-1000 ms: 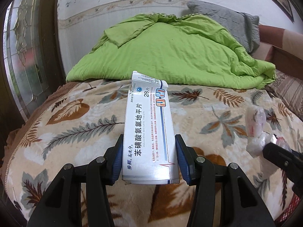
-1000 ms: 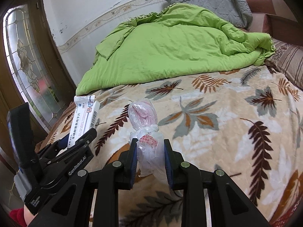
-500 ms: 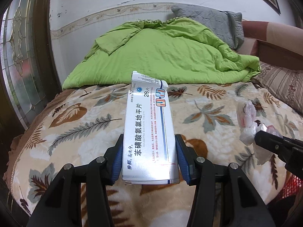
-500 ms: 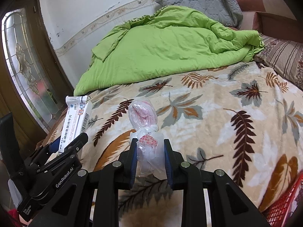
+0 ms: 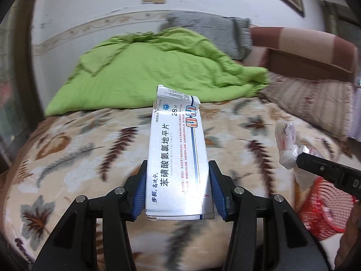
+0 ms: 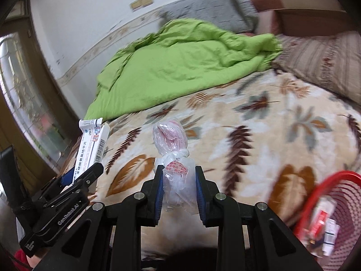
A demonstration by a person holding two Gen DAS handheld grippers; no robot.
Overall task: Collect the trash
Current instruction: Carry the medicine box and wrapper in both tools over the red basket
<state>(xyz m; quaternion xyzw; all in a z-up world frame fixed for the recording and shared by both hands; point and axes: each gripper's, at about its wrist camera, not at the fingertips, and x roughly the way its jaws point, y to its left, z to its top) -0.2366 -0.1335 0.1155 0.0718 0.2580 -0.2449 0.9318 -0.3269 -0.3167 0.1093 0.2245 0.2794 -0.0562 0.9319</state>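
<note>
1. Carrying two pieces of trash at once, the person has both lifted clear of the leaf-print blanket [image 5: 74, 158]: a white amlodipine tablet box [image 5: 178, 164] and a knotted clear plastic bag [image 6: 177, 176] with pink-red print.
2. The left gripper [image 5: 178, 192] has its blue pads closed on the long sides of the tablet box near its lower end, so most of the carton sticks out forward, with the torn top flap furthest away. In the right wrist view the same box [image 6: 90, 149] shows at the left edge, in the jaws of that gripper [image 6: 79, 178].
3. The right gripper [image 6: 178, 192] has its jaws narrowly set and pressing the bag just below its knot; the puffed top of the bag stands above the pads.
4. A red mesh wastebasket [image 6: 338, 207] stands off the near right edge of the bed, lower than the mattress, with a few small packets already in it. In the left wrist view the basket [image 5: 325, 203] lies beyond and below the bagged trash [image 5: 286, 144].
5. The step in hand looks like the carry to the basket. To do it well, I would keep both grips firm until each item is over the rim, since the bag is soft and could slip.
6. Release one at a time, bag first as it is nearer, and lower the long box end-on so it does not catch on the rim.
7. Behind, a green quilt [image 5: 146, 67] and grey pillow [image 5: 216, 31] lie at the far edge of the bed.
</note>
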